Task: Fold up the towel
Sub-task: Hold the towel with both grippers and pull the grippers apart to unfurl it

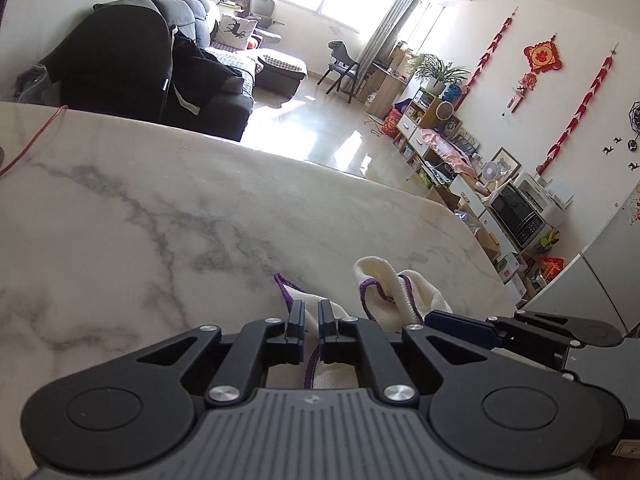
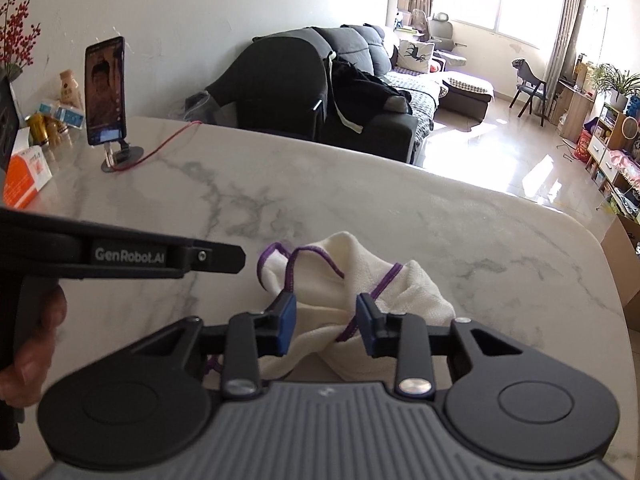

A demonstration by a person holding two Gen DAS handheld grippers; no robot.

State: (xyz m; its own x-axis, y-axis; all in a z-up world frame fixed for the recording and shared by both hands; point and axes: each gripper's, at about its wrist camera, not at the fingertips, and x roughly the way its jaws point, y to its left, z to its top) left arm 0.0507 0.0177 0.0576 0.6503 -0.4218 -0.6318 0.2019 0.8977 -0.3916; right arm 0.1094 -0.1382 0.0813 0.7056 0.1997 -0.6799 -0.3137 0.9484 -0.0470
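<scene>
Towel [image 2: 352,280] (cream, purple hem) sits bunched on the marble table [image 2: 440,216], near its front edge, not flat and not folded.

Left tool [image 1: 311,316]: fingers nearly together, pinching a bit of cloth at the hem. Right tool [image 2: 326,326]: jaws spread, straddling a twisted part of the towel, gripping nothing.

Risks, my read:
- Left pinch looks shallow and right at the hem, so a pull could slip it.
- Right tool closing here would likely grab several layers of the twist rather than one corner, giving a crooked fold.
- Tools are close together; they could clash.
- The smooth table may let the whole towel drag.

Around: phone on a stand [image 2: 106,92] with red cable [image 2: 168,140], boxes [image 2: 28,172] and cans at the far left corner, well apart. Nothing blocks the towel.
</scene>
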